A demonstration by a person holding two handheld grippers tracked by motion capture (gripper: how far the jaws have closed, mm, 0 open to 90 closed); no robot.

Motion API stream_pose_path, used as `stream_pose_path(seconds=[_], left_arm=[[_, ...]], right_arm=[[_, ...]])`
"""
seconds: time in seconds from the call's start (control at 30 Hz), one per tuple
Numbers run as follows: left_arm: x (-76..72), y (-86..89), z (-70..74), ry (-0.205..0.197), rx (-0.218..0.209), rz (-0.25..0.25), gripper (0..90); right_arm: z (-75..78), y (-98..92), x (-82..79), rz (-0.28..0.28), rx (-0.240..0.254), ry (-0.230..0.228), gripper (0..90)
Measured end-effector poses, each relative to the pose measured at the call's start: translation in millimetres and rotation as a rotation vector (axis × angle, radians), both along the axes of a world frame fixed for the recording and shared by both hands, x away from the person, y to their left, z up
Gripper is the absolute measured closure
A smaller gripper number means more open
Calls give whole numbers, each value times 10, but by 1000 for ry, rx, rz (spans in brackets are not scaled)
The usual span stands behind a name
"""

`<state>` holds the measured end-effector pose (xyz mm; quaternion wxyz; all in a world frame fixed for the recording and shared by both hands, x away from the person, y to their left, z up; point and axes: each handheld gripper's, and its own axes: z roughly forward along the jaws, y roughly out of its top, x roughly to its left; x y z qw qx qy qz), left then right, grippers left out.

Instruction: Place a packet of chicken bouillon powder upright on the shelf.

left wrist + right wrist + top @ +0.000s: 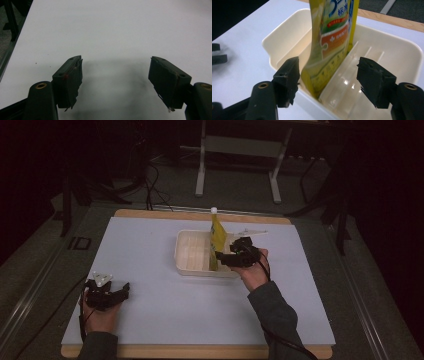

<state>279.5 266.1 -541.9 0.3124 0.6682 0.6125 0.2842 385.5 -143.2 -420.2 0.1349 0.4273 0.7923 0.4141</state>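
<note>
Right gripper (328, 81): jaws spread wide at the near rim of the tray, holding nothing; in the high view it sits at the tray's right front corner (239, 254), gripped by the person's right hand (253, 272).
Pouch (331, 42): a yellow-and-green refill pouch standing upright in the tray, its lower edge in the gap between the right jaws, closer to the left one; neither jaw is seen pressing on it. From above, its white cap (214, 210) tops the pouch (217, 237) near the tray's middle.
Tray (287, 35): cream plastic, ribbed with low dividers, resting on the white mat; the pouch leans against one divider.
Left gripper (116, 82): jaws apart over bare mat, nothing between them; in the high view it rests at the near left of the table (111, 292), held by the left hand (100, 317), well apart from the tray (187, 250).
Mat (150, 270): white sheet covering a wooden table top (200, 351).
</note>
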Motion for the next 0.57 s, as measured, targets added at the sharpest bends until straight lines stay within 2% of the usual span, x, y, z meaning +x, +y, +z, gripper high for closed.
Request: stream_pose_path(seconds=[0.23,0.37,0.43,0.5,0.53,0.57], left_arm=[[0,-1,0,-1,0,2,268],[-1,-1,1,1,5,3,262],[0,-2,0,2,6,6,260],[0,-2,0,2,5,8,251],[3,2,0,4,2,8,247],[3,2,0,4,2,8,240]], right_arm=[[-13,-193,-187,12,-6,19,327],[-104,-311,-276,9,-12,29,323],[-184,-434,-355,-5,-20,36,323],[-216,-506,-398,-12,-19,33,323],[-268,-649,-476,-35,-19,21,317],[-268,-649,-476,-35,-19,21,317]])
